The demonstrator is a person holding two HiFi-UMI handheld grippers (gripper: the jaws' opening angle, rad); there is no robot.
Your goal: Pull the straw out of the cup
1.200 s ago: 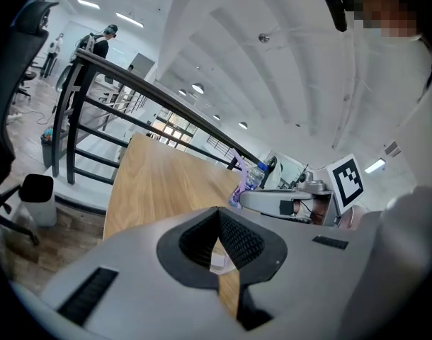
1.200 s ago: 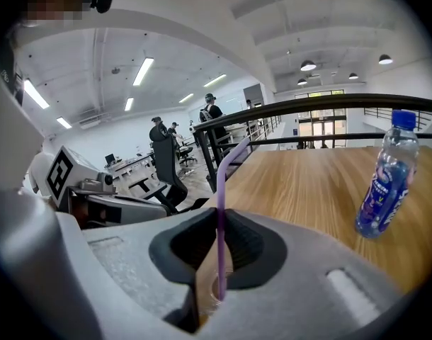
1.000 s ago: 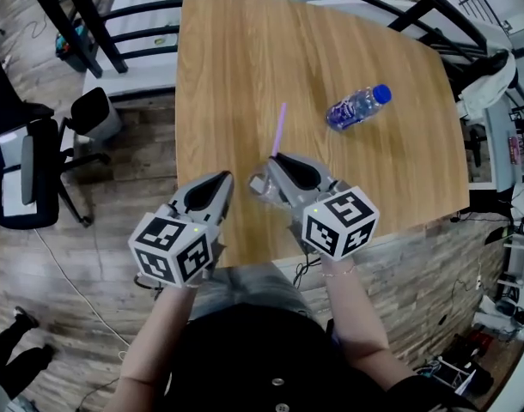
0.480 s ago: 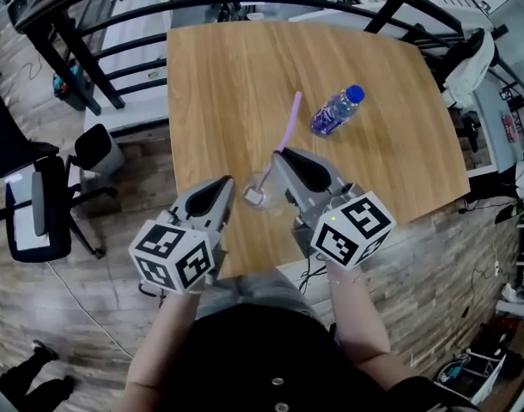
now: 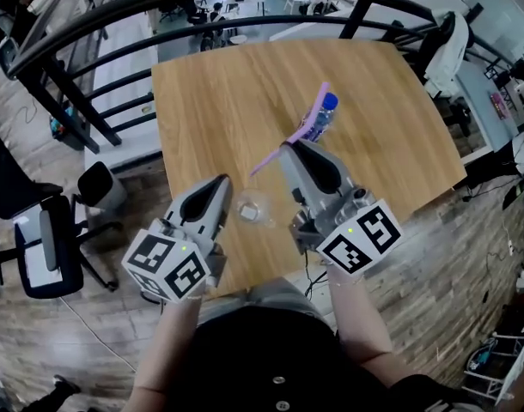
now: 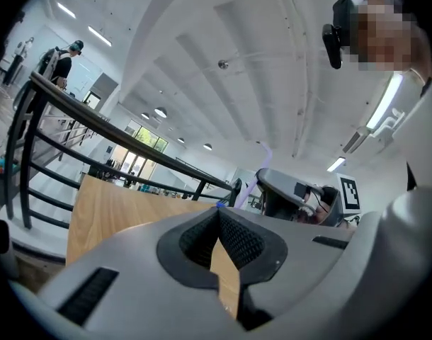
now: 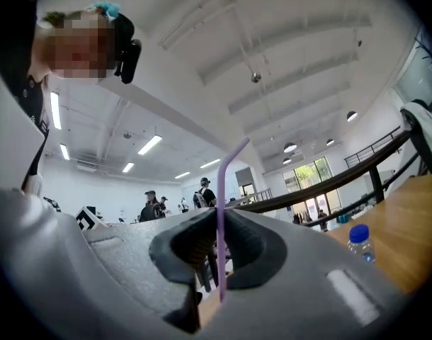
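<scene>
Left gripper (image 5: 219,185) is pinched together with nothing in it, up over the table's (image 5: 202,93) front edge. Just right of it sits the clear cup (image 5: 252,210), honestly hard to make out. Right gripper (image 5: 289,148) is clamped on the purple straw (image 5: 266,163), which is out of the cup. Its far end hides part of the water bottle (image 5: 325,114).

Head view overhead, gripper views level, sharing table (image 5: 219,110)

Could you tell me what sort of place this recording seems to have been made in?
Probably an open-plan office or lab: a wooden table beside a black railing, an office chair on the plank floor, and strip lights under a high white ceiling.
</scene>
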